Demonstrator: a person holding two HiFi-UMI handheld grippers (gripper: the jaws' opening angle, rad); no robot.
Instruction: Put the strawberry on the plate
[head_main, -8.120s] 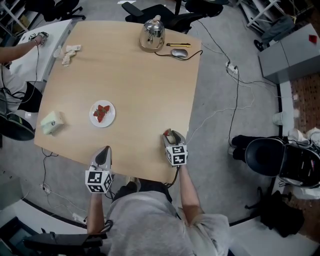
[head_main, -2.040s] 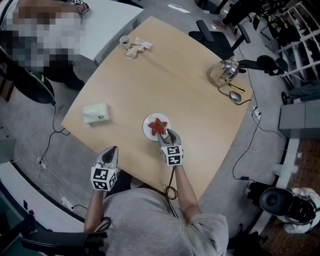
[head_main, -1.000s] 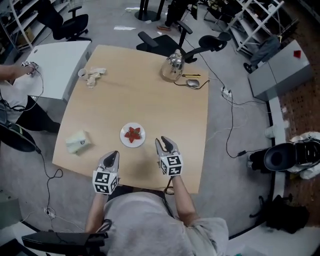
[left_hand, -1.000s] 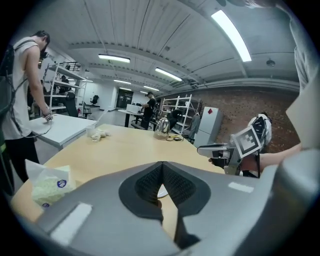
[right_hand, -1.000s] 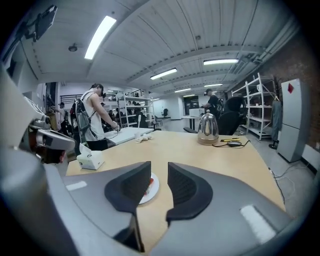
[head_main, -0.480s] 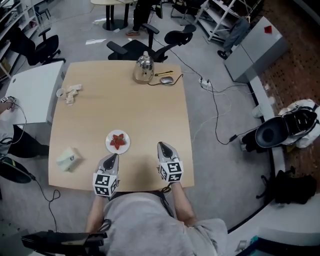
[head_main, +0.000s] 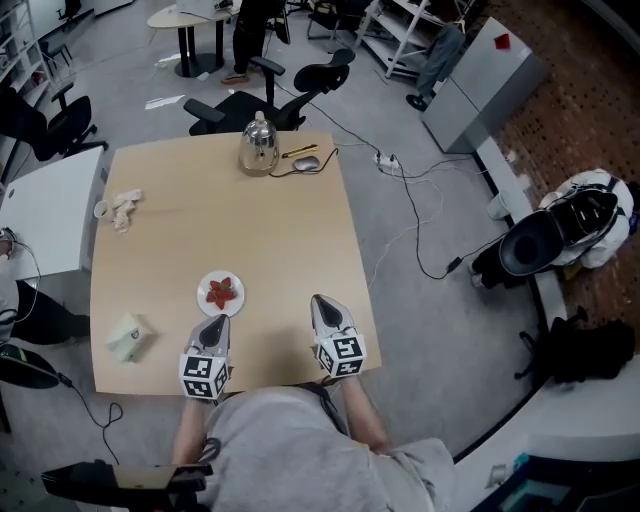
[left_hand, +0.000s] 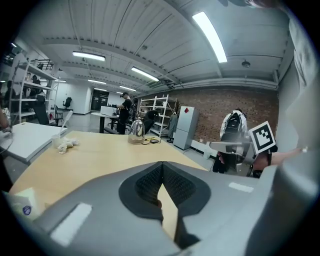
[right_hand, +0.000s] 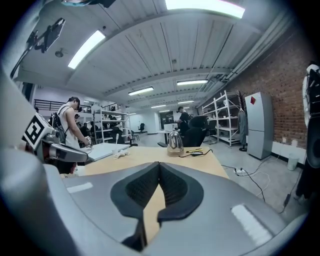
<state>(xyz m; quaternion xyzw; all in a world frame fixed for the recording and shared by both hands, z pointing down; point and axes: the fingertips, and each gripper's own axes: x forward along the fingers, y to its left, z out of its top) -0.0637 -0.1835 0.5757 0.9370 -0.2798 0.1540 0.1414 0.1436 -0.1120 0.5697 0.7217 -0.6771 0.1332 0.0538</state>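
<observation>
A red strawberry lies on the small white plate near the front left of the wooden table. My left gripper hovers just in front of the plate, its jaws shut with nothing between them; its tips meet. My right gripper is at the table's near right, well right of the plate, also shut and empty, with its tips closed. The strawberry does not show in either gripper view.
A metal kettle, a yellow pen and a mouse with its cable sit at the far edge. Crumpled paper and a cup are at the left, a tissue packet at the near left corner. Office chairs stand beyond the table.
The right gripper has drawn back from the plate toward the near right edge and its jaws have gone from open to shut. The strawberry stays on the plate.
</observation>
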